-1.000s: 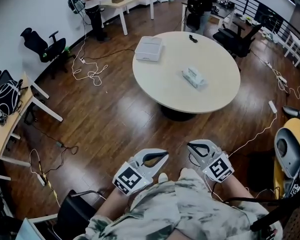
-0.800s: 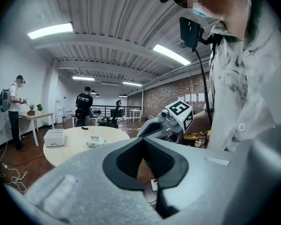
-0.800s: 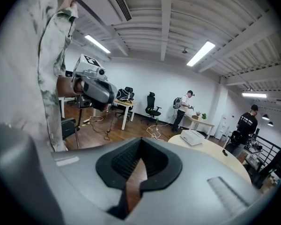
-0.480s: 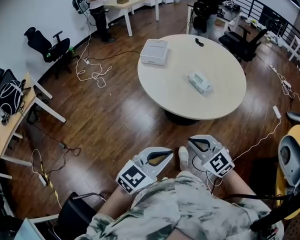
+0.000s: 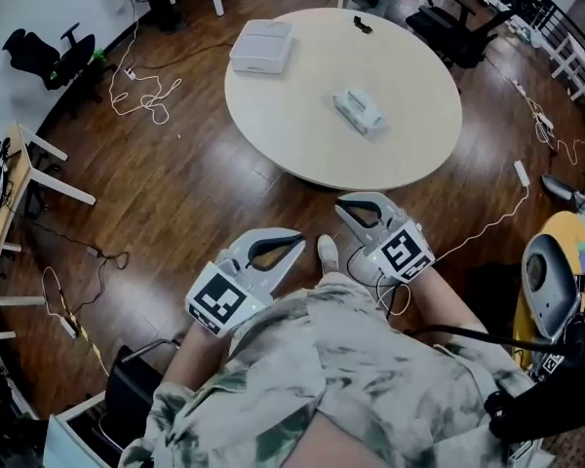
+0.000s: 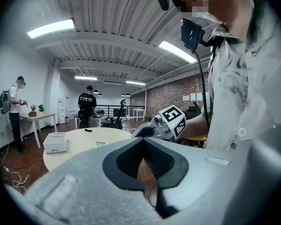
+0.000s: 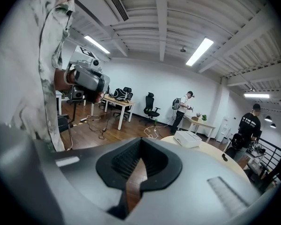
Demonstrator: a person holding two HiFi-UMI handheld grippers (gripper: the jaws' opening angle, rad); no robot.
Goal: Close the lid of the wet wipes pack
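Note:
The wet wipes pack (image 5: 359, 111) is a small white packet lying on the round cream table (image 5: 302, 125), right of its centre. From here I cannot tell how its lid stands. In the left gripper view the wet wipes pack (image 6: 99, 144) shows as a small flat shape on the tabletop. My left gripper (image 5: 294, 240) and right gripper (image 5: 344, 206) are held close to my body over the wooden floor, well short of the table. Both are shut with nothing in them. Each gripper's own view shows its jaws meeting: left gripper (image 6: 141, 140), right gripper (image 7: 141, 141).
A white box (image 5: 261, 46) sits at the table's far left and a small black object (image 5: 362, 24) at its far edge. Cables (image 5: 141, 94) trail across the floor at the left. Office chairs (image 5: 456, 29), desks and standing people ring the room.
I have stepped closer to the table, which now sits nearer and further left in the head view. Both grippers stay shut and empty and have risen slightly in the frame.

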